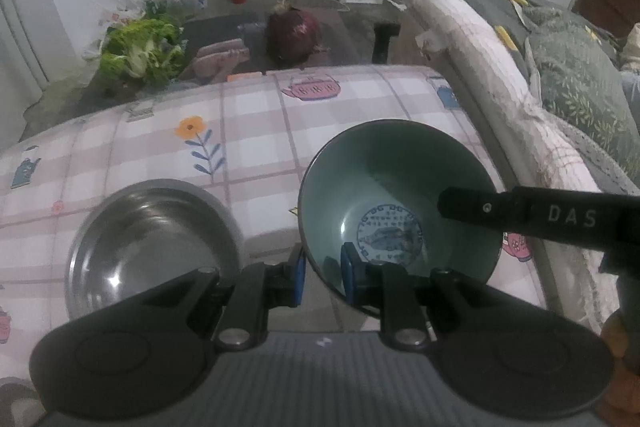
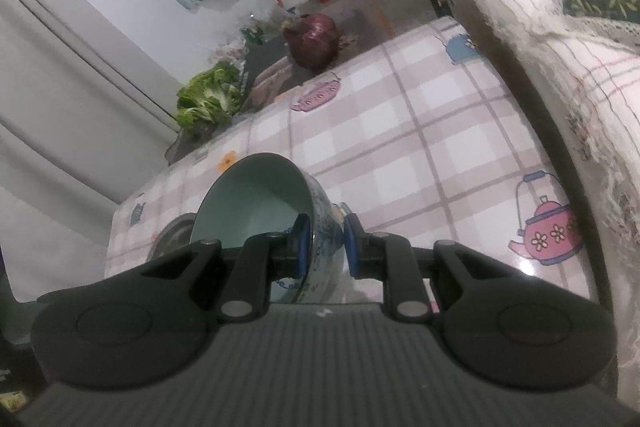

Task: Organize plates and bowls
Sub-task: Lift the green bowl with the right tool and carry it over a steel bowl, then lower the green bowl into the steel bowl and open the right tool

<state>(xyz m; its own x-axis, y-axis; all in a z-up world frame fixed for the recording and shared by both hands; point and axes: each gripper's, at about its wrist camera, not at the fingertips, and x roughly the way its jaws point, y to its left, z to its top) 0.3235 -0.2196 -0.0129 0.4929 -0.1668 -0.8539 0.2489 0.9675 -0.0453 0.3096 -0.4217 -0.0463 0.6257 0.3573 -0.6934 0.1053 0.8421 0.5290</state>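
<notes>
Steel bowl [image 1: 154, 247] is seen at left on the checked tablecloth [image 1: 340, 115], light and slippery; the glazed ceramic bowl [image 1: 400, 203] beside it, heavier and breakable, is held above the cloth, its rim pinched by the nearly closed left gripper [image 1: 323, 277] and right gripper [image 2: 326, 247].
</notes>
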